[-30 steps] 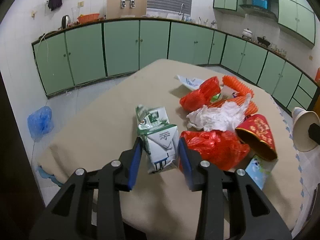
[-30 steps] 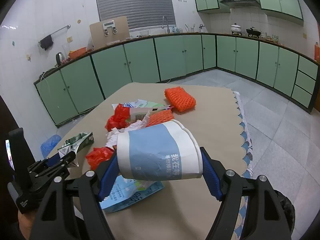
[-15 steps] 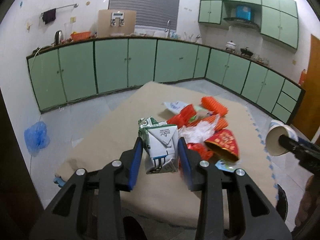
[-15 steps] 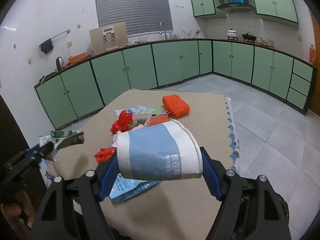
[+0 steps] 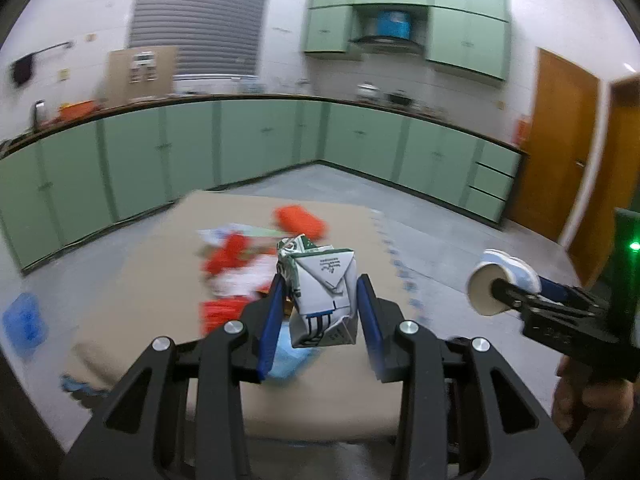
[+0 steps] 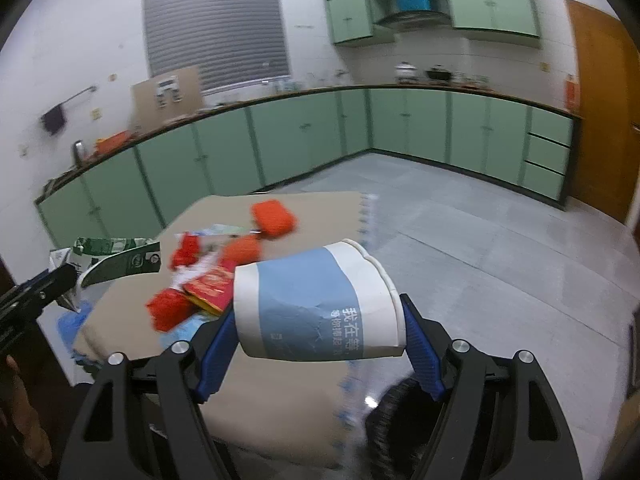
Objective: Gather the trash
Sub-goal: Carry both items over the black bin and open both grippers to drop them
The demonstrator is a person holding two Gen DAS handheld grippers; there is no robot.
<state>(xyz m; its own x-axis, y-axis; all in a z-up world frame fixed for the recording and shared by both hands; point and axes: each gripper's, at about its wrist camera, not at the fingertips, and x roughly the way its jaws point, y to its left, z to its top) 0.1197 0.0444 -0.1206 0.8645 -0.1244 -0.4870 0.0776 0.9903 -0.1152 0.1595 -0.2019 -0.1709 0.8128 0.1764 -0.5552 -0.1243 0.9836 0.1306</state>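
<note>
Left tongs [image 5: 320, 320] are clamped on one crumpled milk carton [image 5: 323, 296], right tongs [image 6: 316, 344] squeeze one paper cup [image 6: 316, 304] sideways, both held up above the table [image 6: 280, 400]. I'd keep the squeeze steady and carry them level to a bin. Left on the table: two orange sponges [image 6: 274, 218], some red wrappers [image 6: 170, 308].

Both wrist cameras are looking forward from above the near table [image 5: 168, 248] edge toward the green cabinets [image 6: 304, 136]. Each is catching the other's gripper sideways, and both are sharing the scattered trash [image 6: 200, 280].
</note>
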